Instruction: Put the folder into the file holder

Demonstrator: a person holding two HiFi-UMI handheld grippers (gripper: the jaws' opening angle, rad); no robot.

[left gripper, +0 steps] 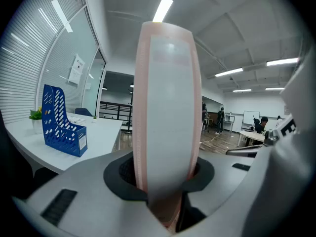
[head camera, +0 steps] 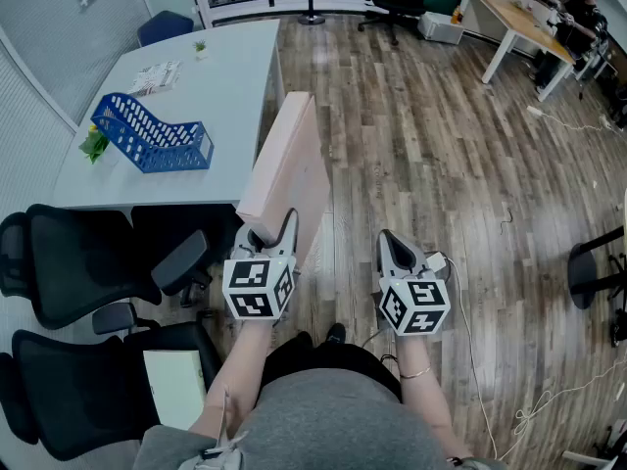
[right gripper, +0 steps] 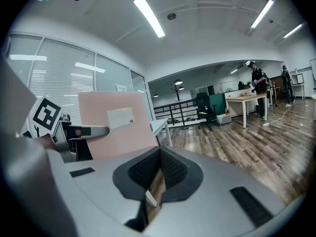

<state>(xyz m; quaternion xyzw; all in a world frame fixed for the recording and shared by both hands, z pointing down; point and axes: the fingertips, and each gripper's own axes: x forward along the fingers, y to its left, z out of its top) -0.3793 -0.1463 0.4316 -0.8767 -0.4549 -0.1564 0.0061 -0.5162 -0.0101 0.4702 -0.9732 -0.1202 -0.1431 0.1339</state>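
Note:
My left gripper [head camera: 269, 228] is shut on the near end of a pink box folder [head camera: 286, 169] with a white spine label, holding it over the wooden floor beside the table's corner. In the left gripper view the folder's spine [left gripper: 168, 107] stands upright between the pads of the left gripper [left gripper: 165, 177]. The blue slotted file holder [head camera: 152, 135] stands on the white table [head camera: 230, 76], up and to the left of the folder, and shows as the file holder [left gripper: 61, 125] at the left. My right gripper [head camera: 395, 248] hangs to the right, apart from the folder, shut with nothing in it. Its view shows the folder [right gripper: 116, 125].
Two black office chairs [head camera: 78, 272] crowd the table's near edge at my left. A small green plant [head camera: 95, 145] and papers [head camera: 157, 76] lie on the table. Cables [head camera: 549, 399] run over the floor at the right. A desk with a seated person [head camera: 578, 8] is far off.

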